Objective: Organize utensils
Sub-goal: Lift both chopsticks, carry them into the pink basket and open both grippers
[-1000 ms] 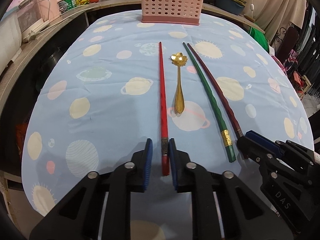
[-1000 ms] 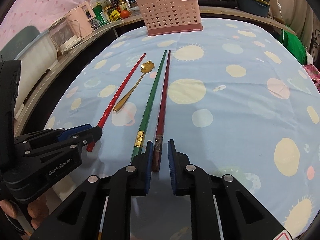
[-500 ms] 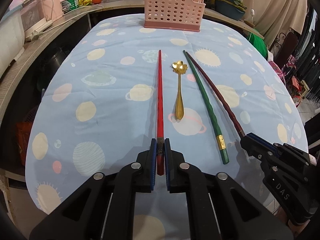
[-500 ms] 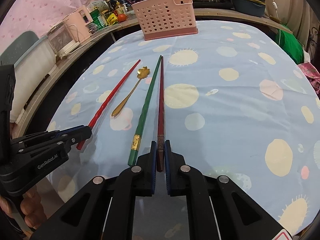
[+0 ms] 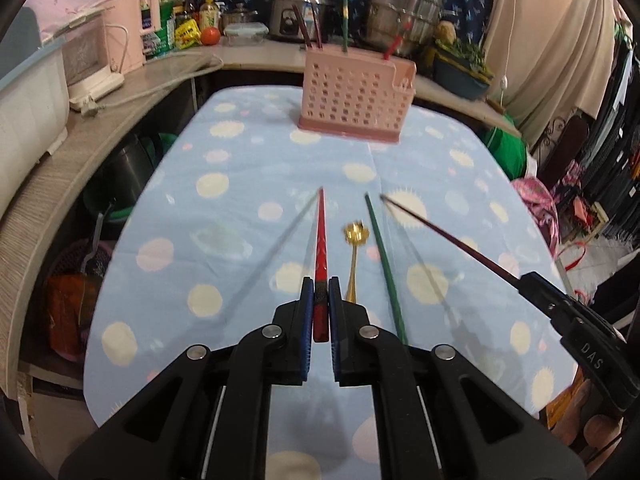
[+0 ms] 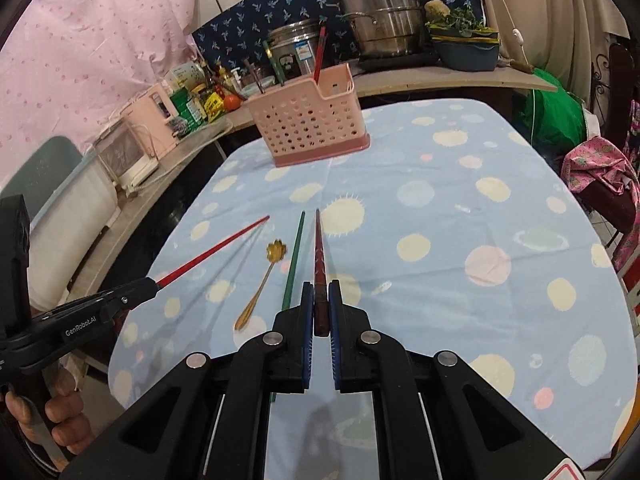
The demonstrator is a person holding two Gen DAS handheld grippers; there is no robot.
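Observation:
My left gripper [image 5: 320, 300] is shut on the thick end of a red chopstick [image 5: 321, 240], which hangs above the table and points toward the pink perforated utensil basket [image 5: 354, 100]. My right gripper [image 6: 320, 302] is shut on the end of a dark maroon chopstick [image 6: 319, 248], also lifted off the cloth. In the left wrist view the right gripper [image 5: 524, 278] shows at the right edge with the maroon chopstick [image 5: 448, 236]. A green chopstick [image 5: 384, 256] and a gold flower-headed spoon [image 5: 354, 240] lie on the tablecloth between the two held sticks.
The basket [image 6: 306, 120] stands at the far end of the blue spotted tablecloth [image 6: 460, 240] and holds several upright utensils. Behind it a counter carries steel pots [image 6: 380, 12], bottles and a pink appliance [image 5: 128, 28]. A hand [image 6: 60, 416] grips the left tool.
Both grippers closed on their chopsticks and then rose, lifting the red and maroon sticks off the cloth. The green chopstick and spoon stayed lying where they were.

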